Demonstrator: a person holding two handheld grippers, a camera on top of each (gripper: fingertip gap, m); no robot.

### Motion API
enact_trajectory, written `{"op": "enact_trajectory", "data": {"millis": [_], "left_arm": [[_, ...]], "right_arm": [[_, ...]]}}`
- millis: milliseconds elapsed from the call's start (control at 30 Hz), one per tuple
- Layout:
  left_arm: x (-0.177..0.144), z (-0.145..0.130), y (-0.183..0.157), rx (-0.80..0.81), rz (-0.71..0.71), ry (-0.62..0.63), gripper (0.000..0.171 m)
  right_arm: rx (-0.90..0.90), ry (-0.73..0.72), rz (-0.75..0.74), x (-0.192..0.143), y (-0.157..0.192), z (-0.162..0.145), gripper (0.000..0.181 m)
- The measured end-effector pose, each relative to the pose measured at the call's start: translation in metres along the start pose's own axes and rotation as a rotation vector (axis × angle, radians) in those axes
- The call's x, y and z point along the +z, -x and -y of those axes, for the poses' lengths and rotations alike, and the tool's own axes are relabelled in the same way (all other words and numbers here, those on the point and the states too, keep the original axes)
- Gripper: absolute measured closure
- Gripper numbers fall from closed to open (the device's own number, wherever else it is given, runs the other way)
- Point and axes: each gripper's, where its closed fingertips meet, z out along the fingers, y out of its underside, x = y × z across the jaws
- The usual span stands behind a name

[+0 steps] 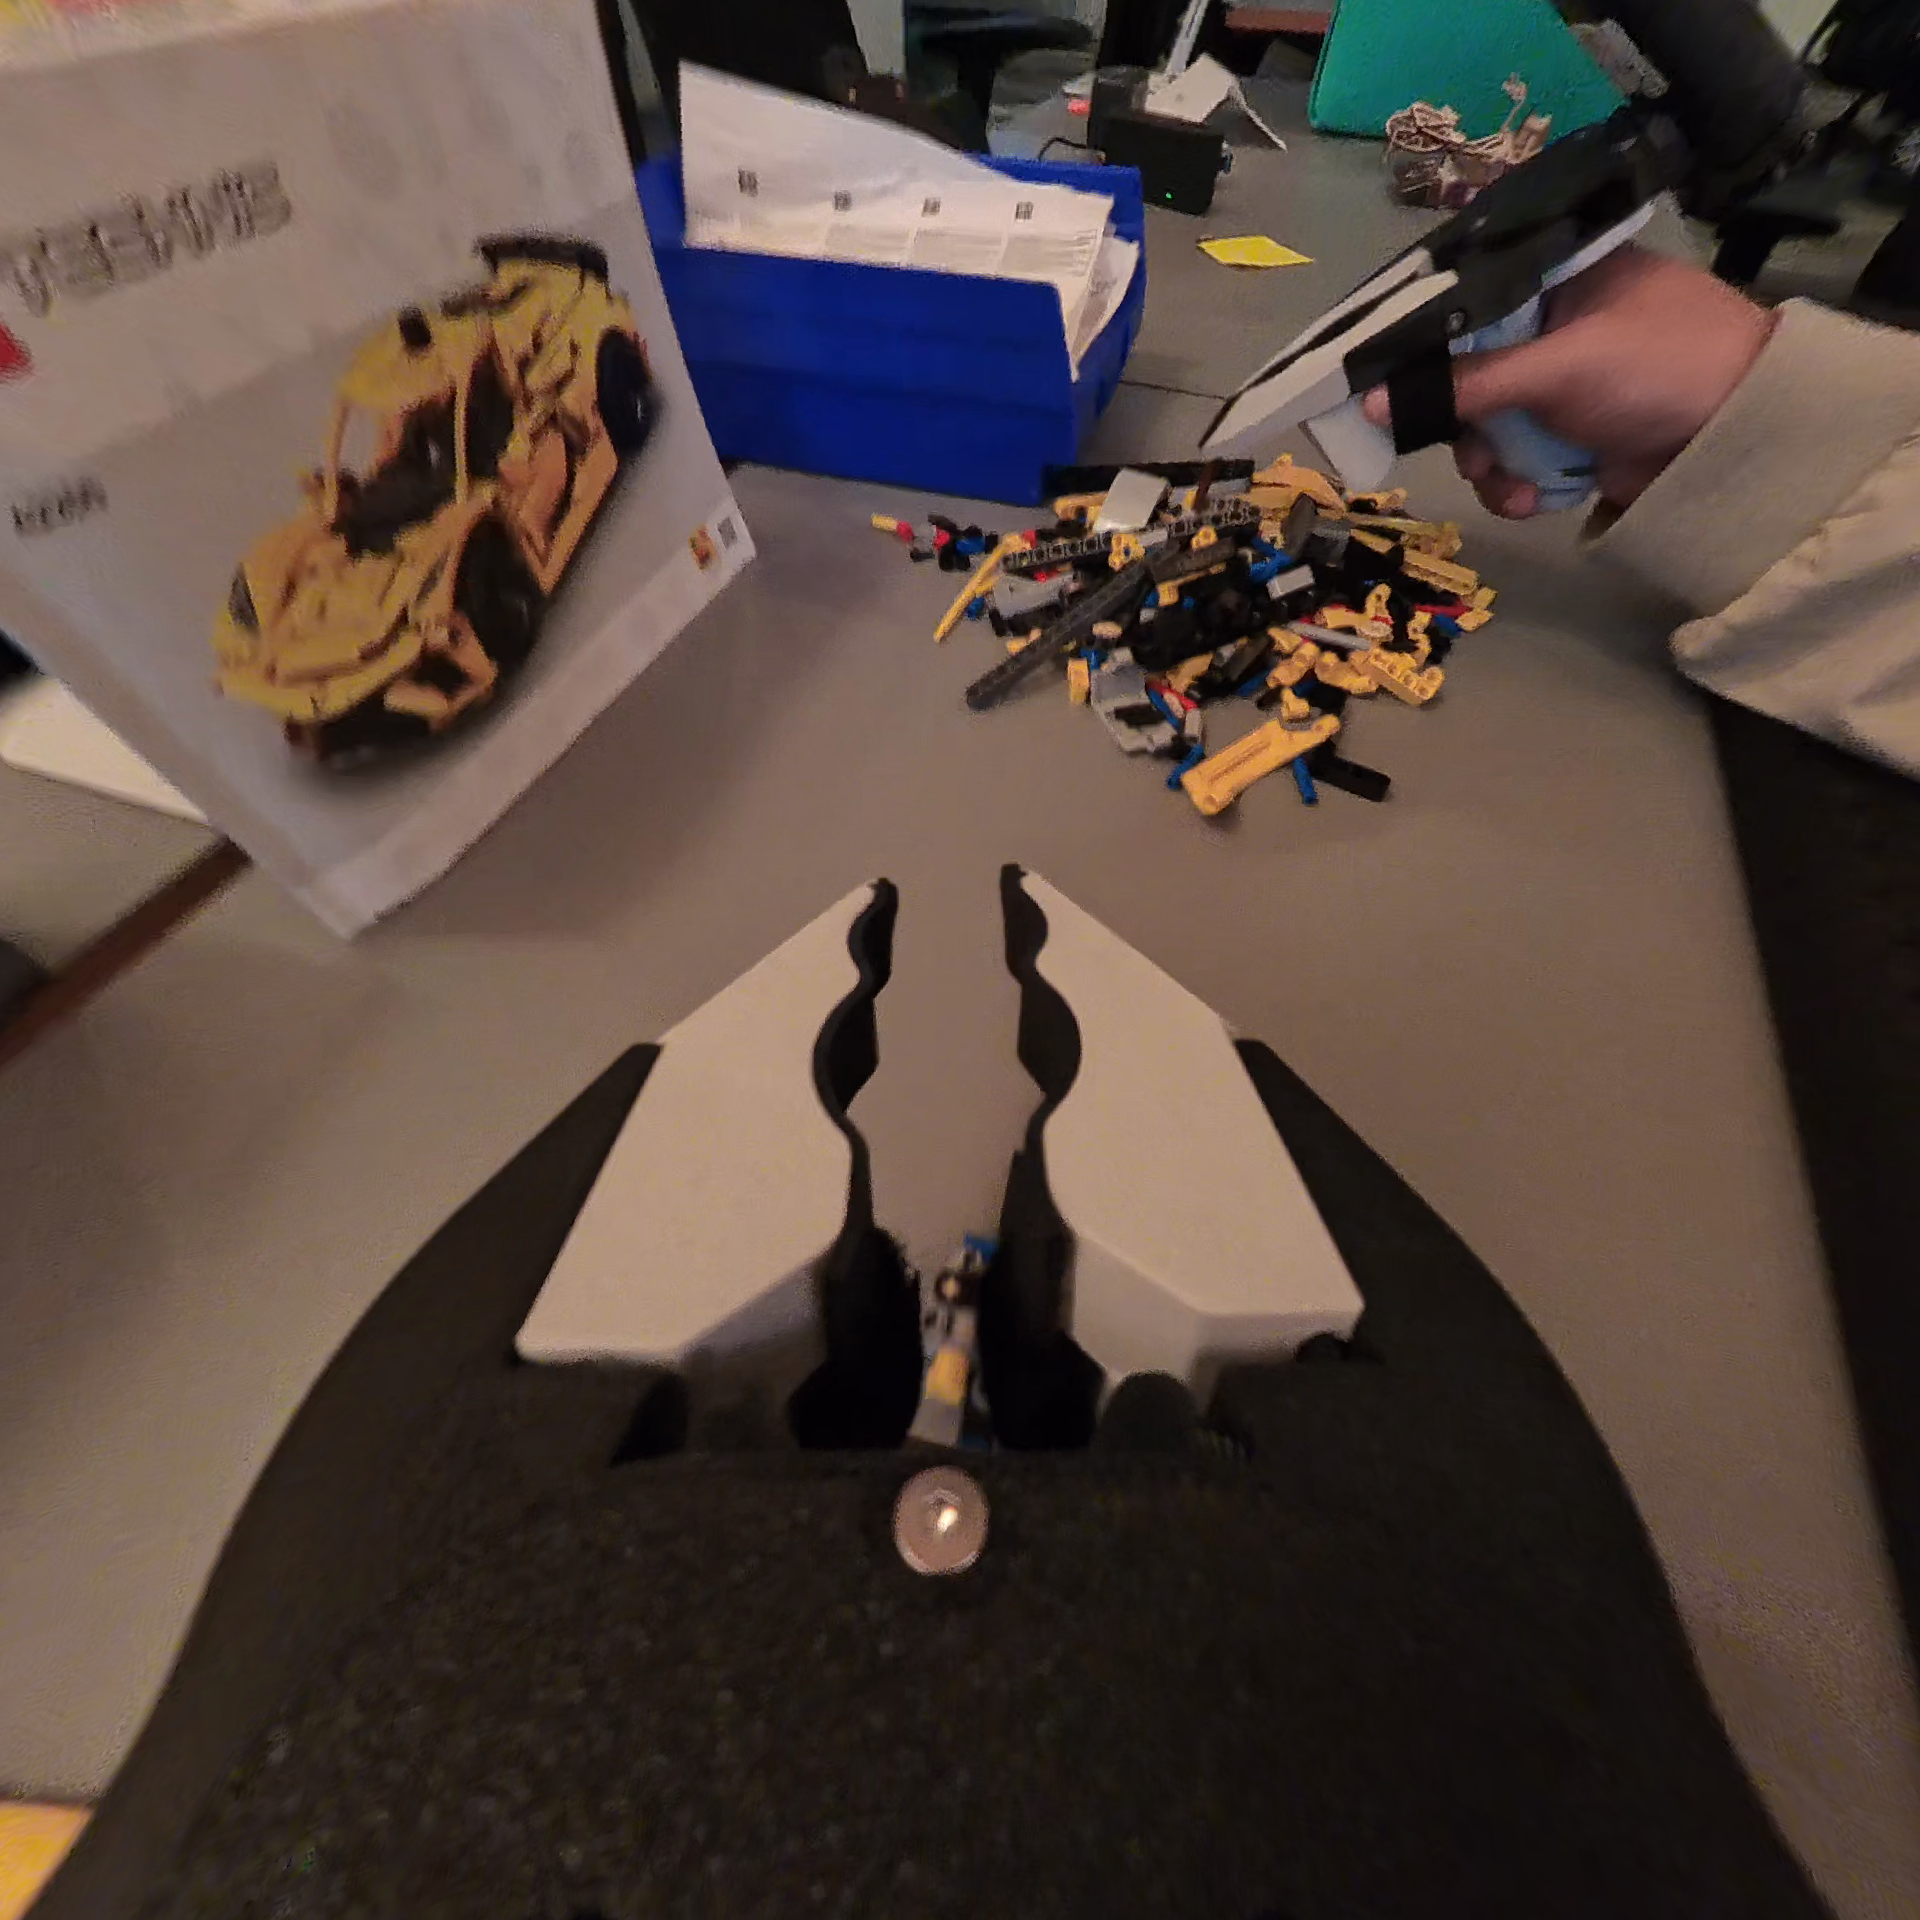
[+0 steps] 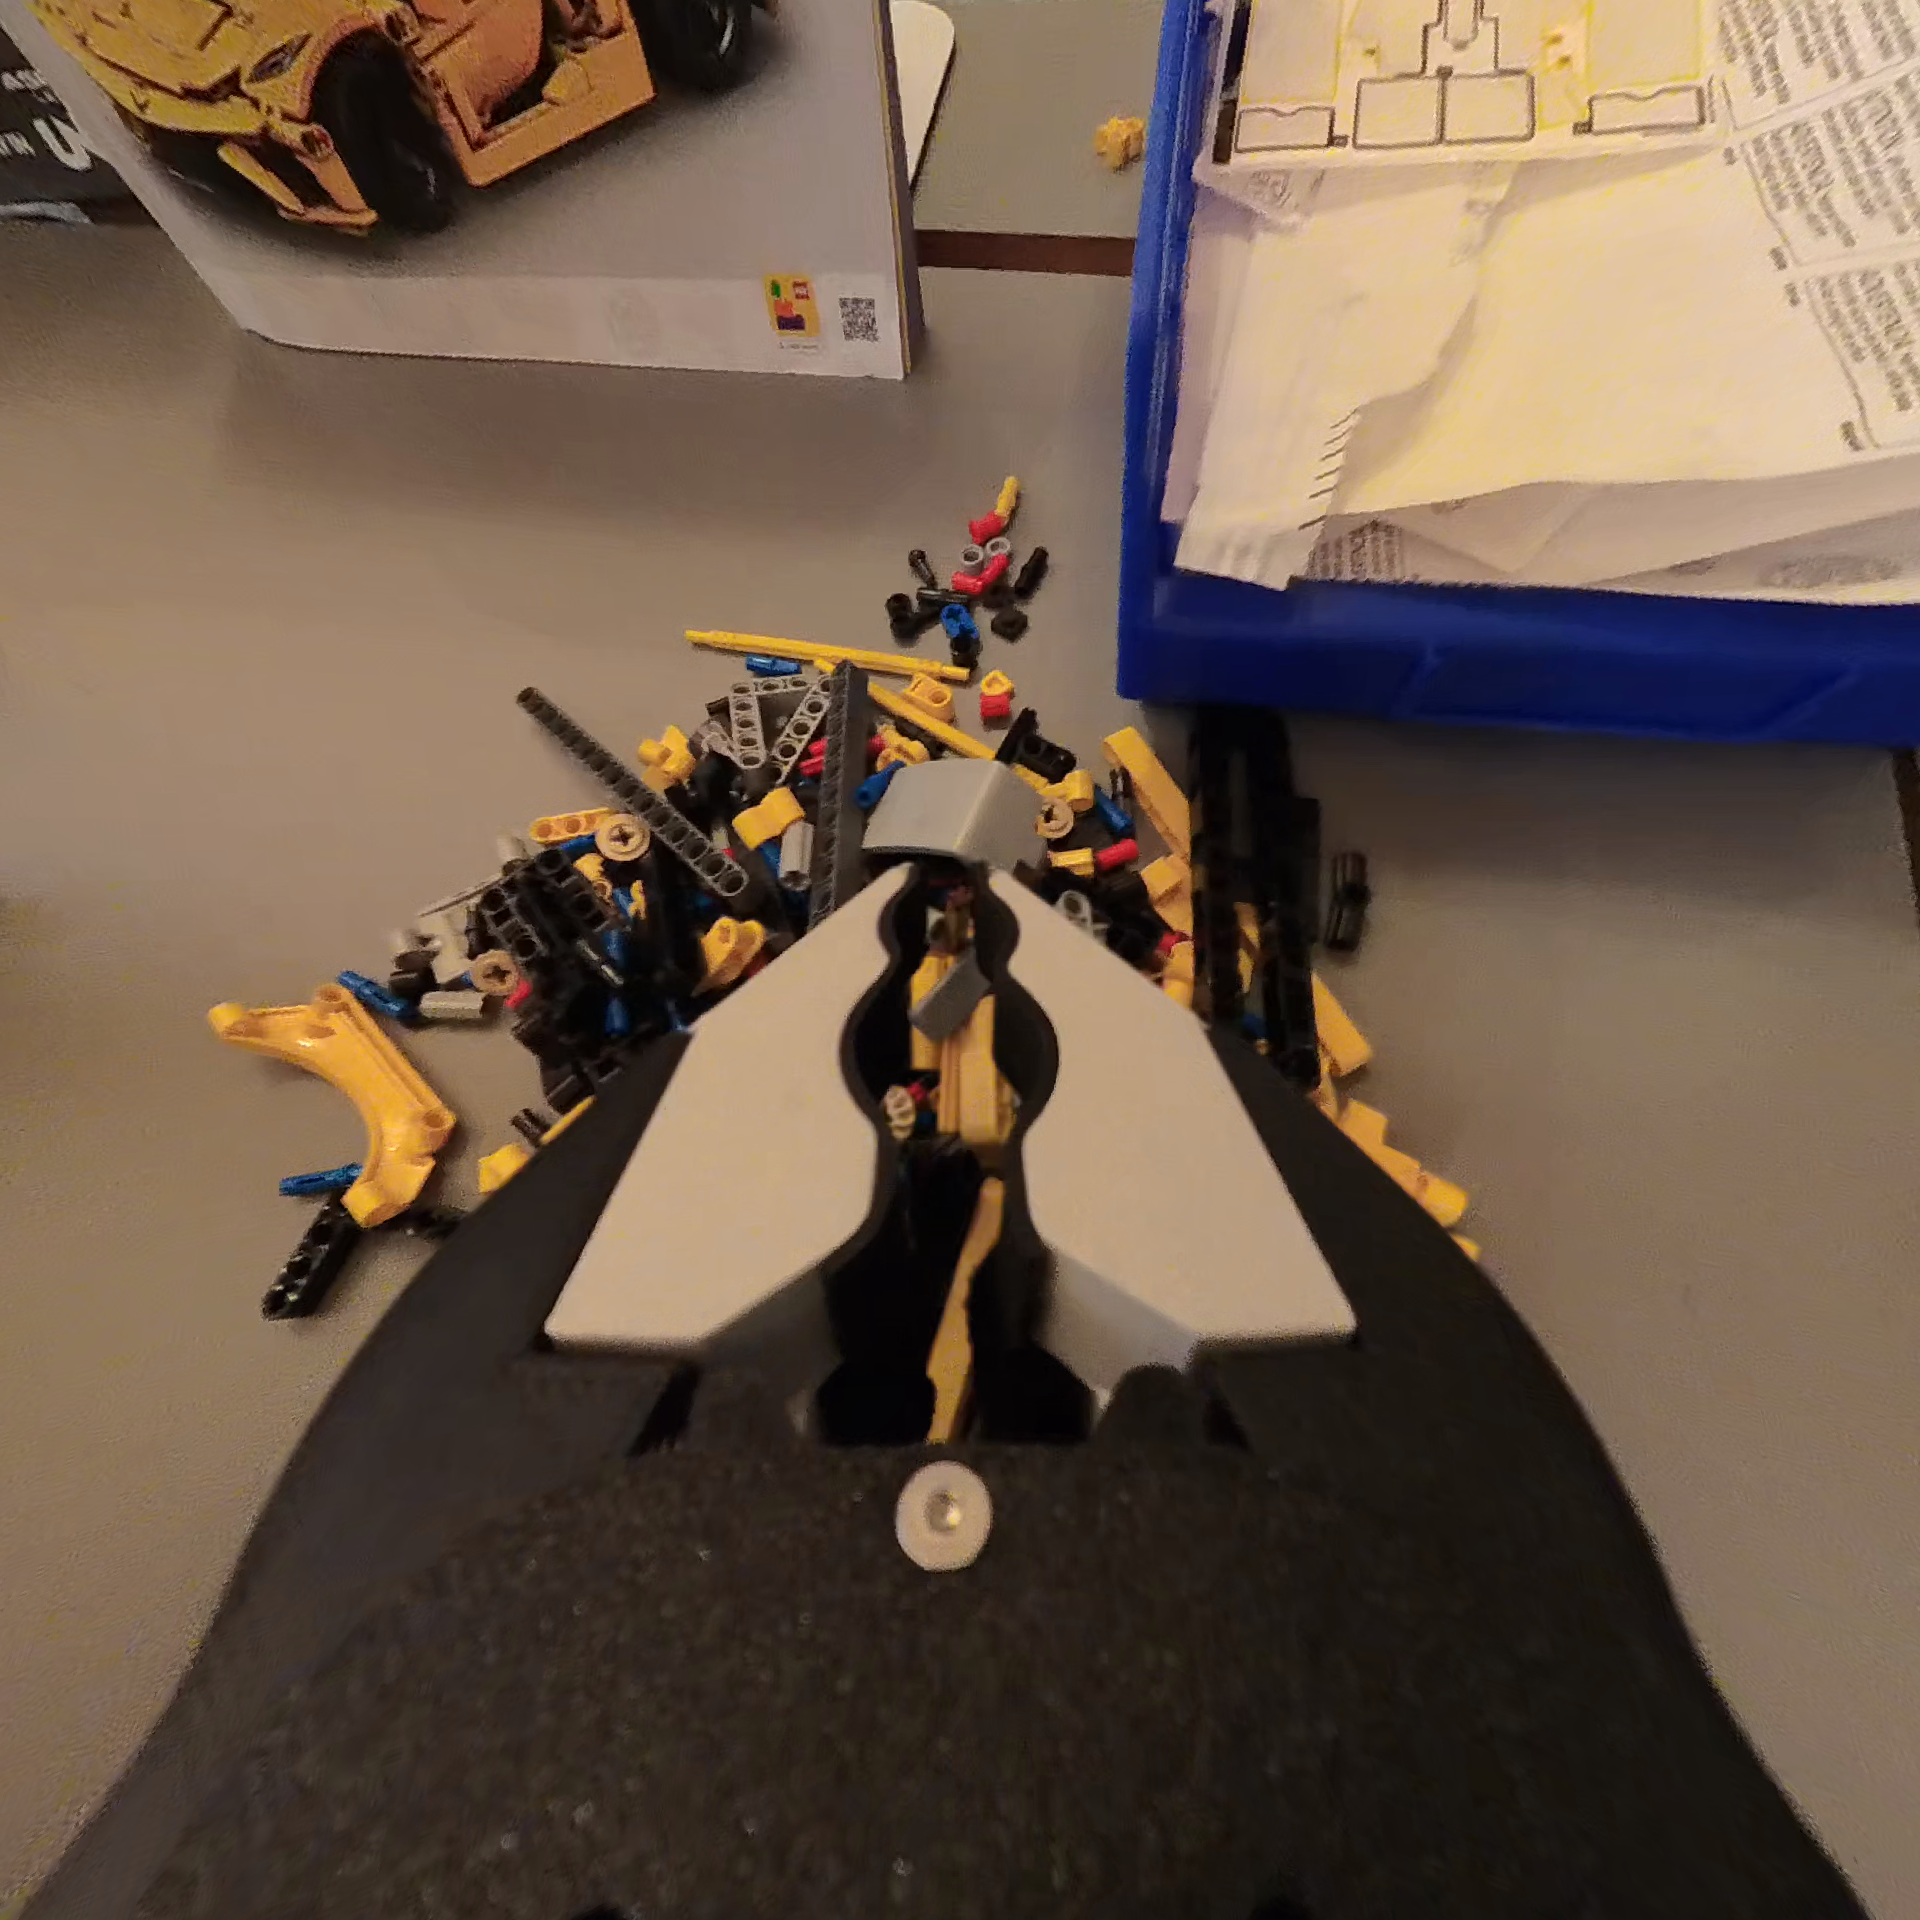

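My left gripper [image 1: 948,888] is open, and nothing is between its fingertips. It hovers over the bare grey table [image 1: 727,790]. A small blue, yellow and grey brick assembly [image 1: 951,1340] shows through the gap near the finger bases. My right gripper [image 2: 948,873] has its tips down in a pile of yellow, black, blue and grey building pieces [image 2: 675,862], right at a grey curved panel [image 2: 956,810]. Its jaws stand only a narrow slit apart, and I cannot tell whether they pinch a piece. In the left wrist view, this gripper [image 1: 1216,436] sits over the far side of the pile [image 1: 1226,613], held by a hand [image 1: 1590,374].
A white box with a yellow car picture [image 1: 364,468] stands to the left and also shows in the right wrist view [image 2: 582,208]. A blue bin [image 1: 883,364] of printed papers sits behind the pile [image 2: 1507,655]. A yellow curved piece [image 2: 353,1081] lies at the pile's left edge. A beige sleeve [image 1: 1787,540] is at the right. The gap from one gripper's tips to the other's is roughly 30 cm.
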Motion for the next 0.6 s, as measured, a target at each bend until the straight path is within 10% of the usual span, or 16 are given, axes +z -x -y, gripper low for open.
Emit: {"op": "enact_trajectory", "data": {"millis": [200, 333, 467, 600], "left_arm": [[-0.019, -0.035, 0.019, -0.074, -0.032, 0.138, 0.145], [-0.026, -0.033, 0.02, -0.099, -0.059, 0.122, 0.146], [-0.028, -0.039, 0.003, -0.11, -0.158, 0.159, 0.145], [-0.025, -0.044, 0.0, -0.084, -0.146, 0.188, 0.146]], "right_arm": [[-0.029, -0.058, 0.03, -0.025, 0.022, 0.041, 0.159], [-0.257, -0.035, 0.23, -0.039, 0.123, 0.074, 0.151], [-0.48, 0.003, 0.665, -0.012, 0.26, 0.037, 0.145], [-0.681, 0.087, 0.736, 0.042, 0.293, -0.014, 0.156]]}}
